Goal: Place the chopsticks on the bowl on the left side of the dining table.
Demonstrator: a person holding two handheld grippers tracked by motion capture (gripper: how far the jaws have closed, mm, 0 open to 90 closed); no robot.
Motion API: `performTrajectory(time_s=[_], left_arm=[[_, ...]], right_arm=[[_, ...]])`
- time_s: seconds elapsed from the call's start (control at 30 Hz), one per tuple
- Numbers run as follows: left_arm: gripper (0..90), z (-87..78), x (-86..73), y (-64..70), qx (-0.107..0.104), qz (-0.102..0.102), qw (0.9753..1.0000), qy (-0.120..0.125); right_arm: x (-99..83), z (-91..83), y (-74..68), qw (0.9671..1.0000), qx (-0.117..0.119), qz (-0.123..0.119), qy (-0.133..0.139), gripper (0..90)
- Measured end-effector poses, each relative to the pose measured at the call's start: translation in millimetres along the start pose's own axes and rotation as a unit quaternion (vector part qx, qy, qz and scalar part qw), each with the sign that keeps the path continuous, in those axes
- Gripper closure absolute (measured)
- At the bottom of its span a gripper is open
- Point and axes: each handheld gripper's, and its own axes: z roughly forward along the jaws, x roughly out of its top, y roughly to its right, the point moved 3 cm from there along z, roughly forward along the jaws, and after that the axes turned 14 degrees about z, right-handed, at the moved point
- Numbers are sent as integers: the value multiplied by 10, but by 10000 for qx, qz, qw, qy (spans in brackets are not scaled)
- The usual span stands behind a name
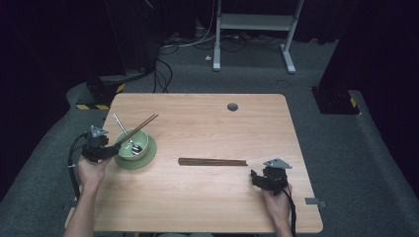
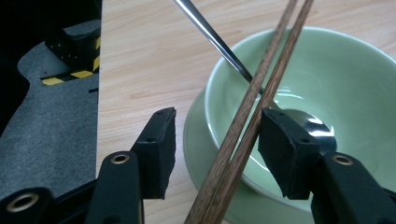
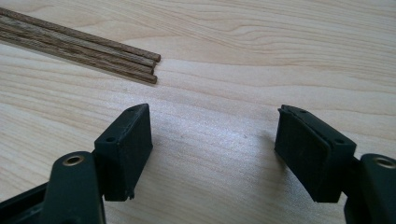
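I see a pale wooden desk [image 1: 207, 197] from above, with my two hand-held tools at its near edge. At the left sits a green bowl [image 1: 132, 144] on a matching green saucer [image 1: 148, 157]; inside the bowl lies a metal spoon [image 2: 224, 46], its handle leaning out over the rim. My left claw [image 2: 217, 140] is spread, its jaws either side of a pair of chopsticks [image 2: 261, 93] that rests slanted across the bowl's rim. I judge these light, stiff, smooth and apt to roll, so I would pinch both together near their lower ends. My right claw [image 3: 212, 149] is spread over bare desk, near more chopsticks [image 3: 84, 49] lying flat.
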Motion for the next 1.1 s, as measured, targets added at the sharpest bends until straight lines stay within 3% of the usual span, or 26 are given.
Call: performTrajectory(time_s=[0.63, 0.9, 1.1], left_arm=[[390, 128, 86, -38, 246, -72, 9994, -221], [380, 100, 106, -27, 183, -101, 9997, -147], [369, 93, 241, 19, 96, 47, 9998, -184]], right_arm=[[-10, -8, -8, 10000, 2, 8, -9, 268], [-10, -8, -9, 10000, 14, -9, -7, 268], [-10, -8, -9, 10000, 14, -10, -7, 268]])
